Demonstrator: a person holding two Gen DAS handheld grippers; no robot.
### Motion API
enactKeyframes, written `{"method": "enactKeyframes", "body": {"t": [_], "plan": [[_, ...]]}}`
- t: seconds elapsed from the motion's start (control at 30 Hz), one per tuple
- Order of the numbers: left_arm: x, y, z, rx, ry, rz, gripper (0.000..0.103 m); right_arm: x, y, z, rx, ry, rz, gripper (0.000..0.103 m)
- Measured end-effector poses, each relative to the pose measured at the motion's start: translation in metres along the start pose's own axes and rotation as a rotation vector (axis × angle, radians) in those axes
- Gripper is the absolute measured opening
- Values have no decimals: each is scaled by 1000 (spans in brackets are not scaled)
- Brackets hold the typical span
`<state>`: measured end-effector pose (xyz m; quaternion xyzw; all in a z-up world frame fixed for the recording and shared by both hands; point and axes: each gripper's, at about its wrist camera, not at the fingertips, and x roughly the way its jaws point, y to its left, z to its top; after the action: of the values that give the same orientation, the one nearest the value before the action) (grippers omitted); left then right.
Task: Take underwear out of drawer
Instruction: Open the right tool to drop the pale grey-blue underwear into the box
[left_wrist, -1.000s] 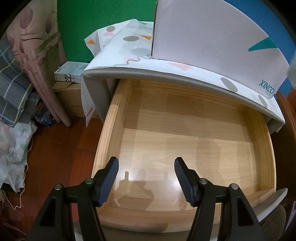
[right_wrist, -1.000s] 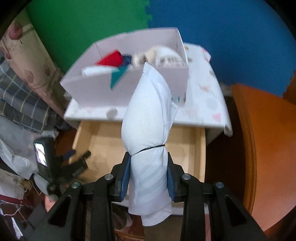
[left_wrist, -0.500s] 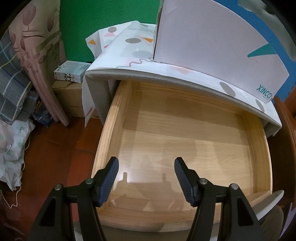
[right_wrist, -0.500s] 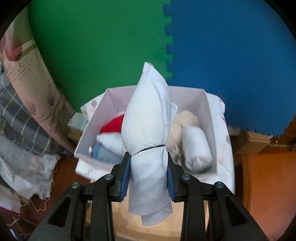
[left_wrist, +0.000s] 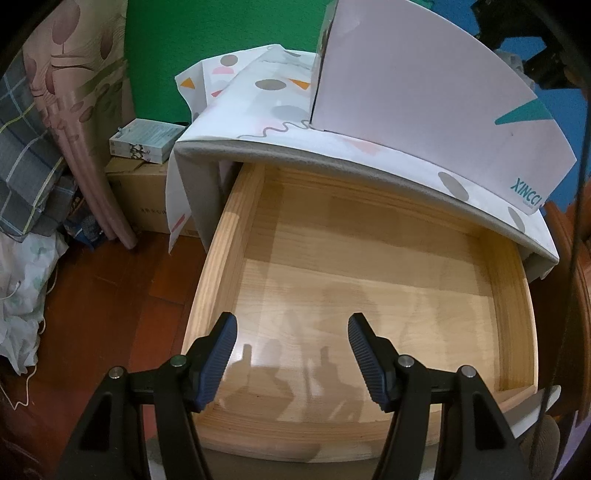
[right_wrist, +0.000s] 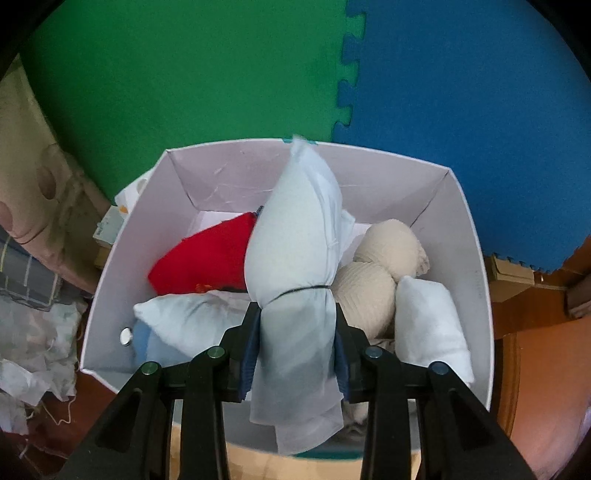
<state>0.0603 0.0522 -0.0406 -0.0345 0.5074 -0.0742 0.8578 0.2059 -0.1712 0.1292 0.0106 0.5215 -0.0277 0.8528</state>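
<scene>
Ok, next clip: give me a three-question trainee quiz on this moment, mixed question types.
1. True or false: the wooden drawer has garments lying in it.
2. What is between the jaws of the right gripper? A) red bundle B) pale blue rolled bundle C) beige bundle
3. Over what does the right gripper hang?

Key:
1. False; the drawer shows only bare wood below the open left gripper.
2. B, the pale blue rolled bundle, tied with a thin dark band; the jaws have just eased slightly.
3. The white box, which holds other bundles.
</scene>
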Motion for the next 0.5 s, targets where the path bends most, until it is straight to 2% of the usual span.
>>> {"method": "enactKeyframes", "body": {"t": [0.23,0.33,0.5], "plan": [[1,-1,1,-5,1,-1,64,20,-5,-4,31,33,8,39],[0,-2,0,-5,-1,-2,64,18,-7,-5,32,27,17,46],[1,-5,0,1,-1,6,64,7,-5,-6,20,1,16,51]]}}
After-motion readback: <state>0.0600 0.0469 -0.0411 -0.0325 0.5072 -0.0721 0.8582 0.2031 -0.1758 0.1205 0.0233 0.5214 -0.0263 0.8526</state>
